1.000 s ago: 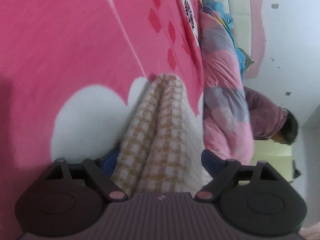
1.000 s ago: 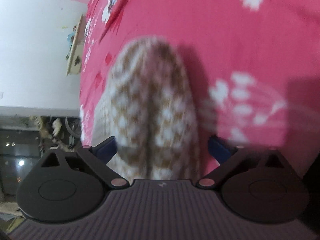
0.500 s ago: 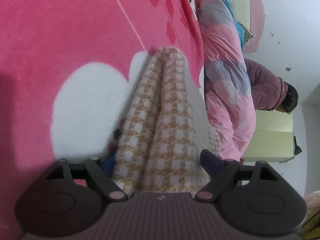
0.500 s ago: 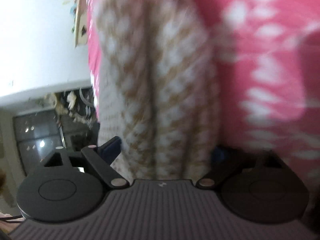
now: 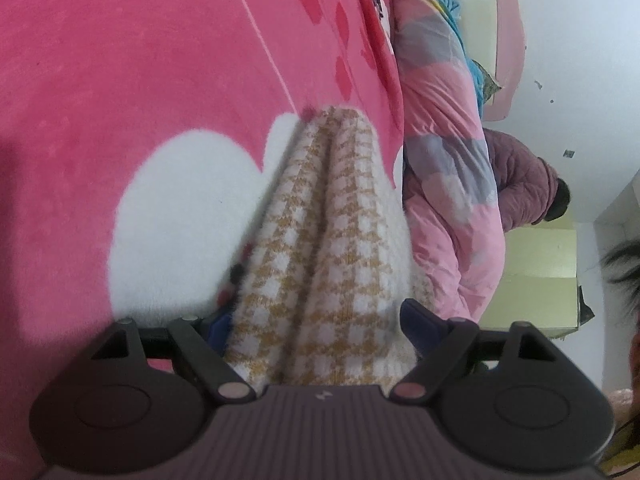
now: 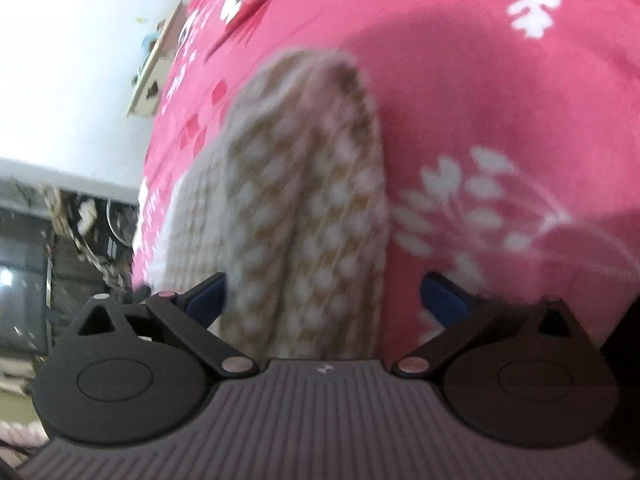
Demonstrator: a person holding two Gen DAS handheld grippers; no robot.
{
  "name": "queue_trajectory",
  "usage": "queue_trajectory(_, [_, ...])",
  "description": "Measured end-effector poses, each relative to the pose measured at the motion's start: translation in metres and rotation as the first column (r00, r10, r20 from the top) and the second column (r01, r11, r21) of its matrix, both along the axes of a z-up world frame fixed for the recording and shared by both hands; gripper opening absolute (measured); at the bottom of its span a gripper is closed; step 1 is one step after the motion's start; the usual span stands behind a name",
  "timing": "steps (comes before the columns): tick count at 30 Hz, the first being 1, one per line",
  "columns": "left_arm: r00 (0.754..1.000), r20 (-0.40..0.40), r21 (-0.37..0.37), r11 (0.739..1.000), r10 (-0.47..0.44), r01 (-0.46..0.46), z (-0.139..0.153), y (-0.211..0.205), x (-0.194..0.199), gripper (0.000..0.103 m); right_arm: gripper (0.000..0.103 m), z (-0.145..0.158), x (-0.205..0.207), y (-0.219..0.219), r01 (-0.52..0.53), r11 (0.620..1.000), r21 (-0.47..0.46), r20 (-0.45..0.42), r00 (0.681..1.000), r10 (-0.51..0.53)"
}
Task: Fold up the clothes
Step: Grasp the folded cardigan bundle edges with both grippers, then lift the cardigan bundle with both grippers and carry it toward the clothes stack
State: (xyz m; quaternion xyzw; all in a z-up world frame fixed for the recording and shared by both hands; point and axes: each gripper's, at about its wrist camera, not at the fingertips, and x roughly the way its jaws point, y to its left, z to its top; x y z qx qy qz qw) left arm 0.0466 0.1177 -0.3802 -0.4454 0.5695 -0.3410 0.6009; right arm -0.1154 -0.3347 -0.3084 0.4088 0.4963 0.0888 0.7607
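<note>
- While both hand-held grippers point at it, the checked knit garment (image 5: 320, 264) lies bunched on the pink bed blanket (image 5: 120, 60).
- Left hand-held gripper (image 5: 316, 320): wide apart, the bunched knit fills the gap and both blue pads press on it.
- Right hand-held gripper (image 6: 324, 292): jaws opening; the knit is between them, its right pad (image 6: 442, 294) apart from the cloth.
- Only the left view shows a rolled quilt (image 5: 448, 160) along the bed edge and a person in a purple jacket (image 5: 520, 184).
- Only the right view shows free pink blanket to the right and a dark window (image 6: 24, 280).
</note>
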Motion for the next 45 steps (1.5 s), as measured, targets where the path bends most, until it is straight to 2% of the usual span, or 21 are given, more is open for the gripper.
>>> queue_trajectory(4, [1.0, -0.003, 0.012, 1.0, 0.014, -0.014, 0.002, -0.002, 0.0, 0.085, 0.102, -0.006, -0.015, 0.002, 0.011, 0.999, 0.042, -0.023, 1.0, -0.01])
queue_trajectory(10, [0.999, -0.019, 0.022, 0.999, 0.028, -0.027, 0.001, -0.002, 0.0, 0.085, 0.103, -0.018, -0.016, 0.005, 0.012, 0.98, 0.198, -0.104, 0.995, 0.009])
queue_trajectory(15, [0.999, -0.024, 0.019, 0.999, 0.032, -0.032, 0.001, -0.003, -0.002, 0.085, 0.103, -0.037, 0.006, -0.005, 0.077, 0.912, 0.403, -0.119, 0.992, -0.031])
queue_trajectory(18, [0.999, -0.032, -0.001, 1.0, 0.018, -0.018, 0.0, -0.003, -0.004, 0.085, 0.103, -0.042, -0.002, -0.006, 0.066, 0.886, 0.459, -0.123, 0.992, -0.011])
queue_trajectory(21, [0.999, -0.03, -0.014, 1.0, -0.012, 0.011, -0.004, -0.005, -0.002, 0.086, 0.102, -0.046, -0.002, -0.001, 0.046, 0.879, 0.475, -0.153, 0.988, 0.031])
queue_trajectory(25, [0.998, -0.022, -0.006, 0.998, -0.066, 0.065, -0.002, -0.012, 0.002, 0.088, 0.102, -0.057, 0.018, -0.004, 0.144, 0.842, 0.519, -0.238, 0.971, -0.02])
queue_trajectory(27, [0.996, -0.027, -0.001, 0.996, -0.09, 0.09, 0.003, -0.017, 0.001, 0.088, 0.099, -0.056, 0.02, -0.005, 0.161, 0.84, 0.517, -0.254, 0.967, -0.029])
queue_trajectory(28, [0.995, -0.026, 0.005, 0.995, -0.099, 0.099, 0.005, -0.02, -0.001, 0.088, 0.094, -0.051, 0.021, -0.004, 0.141, 0.859, 0.493, -0.243, 0.97, -0.02])
queue_trajectory(30, [0.993, -0.006, 0.033, 0.993, -0.116, 0.116, 0.013, -0.026, -0.007, 0.088, 0.074, -0.036, 0.021, -0.001, 0.068, 0.91, 0.41, -0.2, 0.98, 0.017])
queue_trajectory(33, [0.993, 0.026, 0.086, 0.99, -0.112, 0.109, 0.025, -0.031, -0.019, 0.087, 0.064, -0.021, 0.024, -0.002, 0.027, 0.939, 0.344, -0.175, 0.984, 0.036])
queue_trajectory(39, [0.993, 0.101, 0.11, 0.993, -0.062, 0.051, 0.05, -0.042, -0.056, 0.087, 0.054, 0.021, 0.026, -0.004, -0.092, 0.978, 0.187, -0.038, 0.994, 0.101])
queue_trajectory(45, [0.987, 0.154, 0.062, 0.997, 0.043, -0.053, 0.071, -0.048, -0.093, 0.087, 0.053, 0.062, 0.032, -0.003, -0.162, 0.984, 0.077, 0.069, 0.985, 0.156])
